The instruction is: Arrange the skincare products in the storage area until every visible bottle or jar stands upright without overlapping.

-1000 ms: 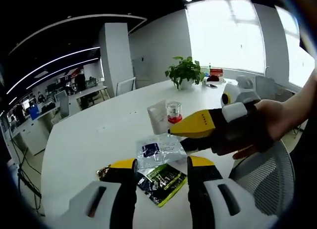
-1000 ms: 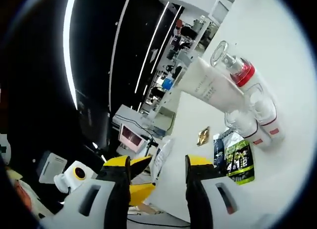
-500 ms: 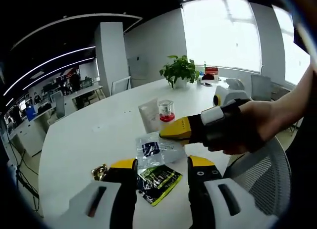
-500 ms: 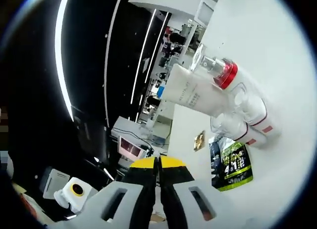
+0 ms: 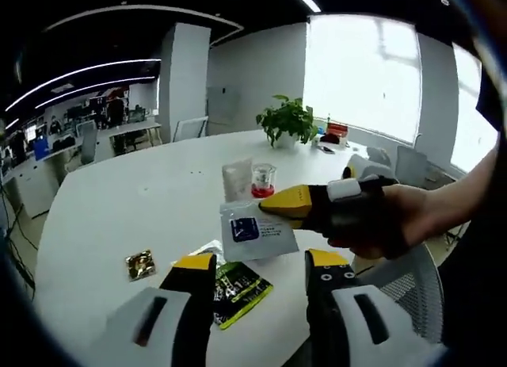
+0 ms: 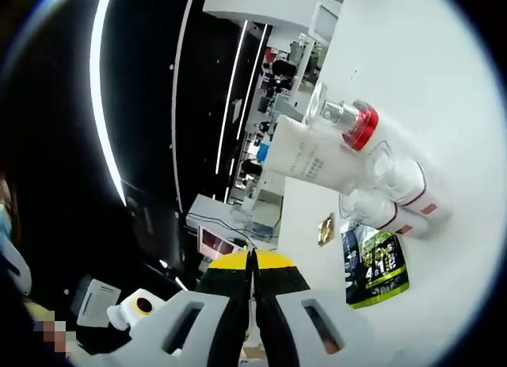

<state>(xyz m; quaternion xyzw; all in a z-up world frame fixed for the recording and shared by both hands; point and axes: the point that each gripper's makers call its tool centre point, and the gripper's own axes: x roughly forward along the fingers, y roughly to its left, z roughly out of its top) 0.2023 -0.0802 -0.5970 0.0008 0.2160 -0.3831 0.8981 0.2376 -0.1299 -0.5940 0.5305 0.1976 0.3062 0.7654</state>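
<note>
On the white table (image 5: 119, 216), left gripper view, going left to right: a small gold packet (image 5: 139, 264) lies flat by itself. Next, a green sachet (image 5: 238, 285) lies flat near the table edge, partly behind the left gripper (image 5: 261, 276), whose 2 yellow-tipped jaws stand apart with nothing between them. Above the green sachet a white sachet (image 5: 255, 234) with a dark blue square hangs clear of the table, pinched at its right edge by the right gripper (image 5: 273, 209). That gripper comes in from the right, held in a person's hand (image 5: 396, 220). Behind the white sachet stand a white tube (image 5: 236, 179) and, just beside it, a bottle (image 5: 263, 178) with a clear cap and red collar, both upright. Farther back is a potted plant (image 5: 290, 120). A mesh chair (image 5: 396, 292) sits at the lower right.

Right gripper view, rolled steeply: the right gripper's (image 6: 252, 273) jaws are pressed together on a thin edge, which I take to be the white sachet. To the right, tube (image 6: 307, 158), bottle (image 6: 348, 121) and 2 more clear-capped white bottles (image 6: 396, 194) cluster close together on the table (image 6: 444, 82). The gold packet (image 6: 325, 230) and green sachet (image 6: 377, 262) lie flat below them.
</note>
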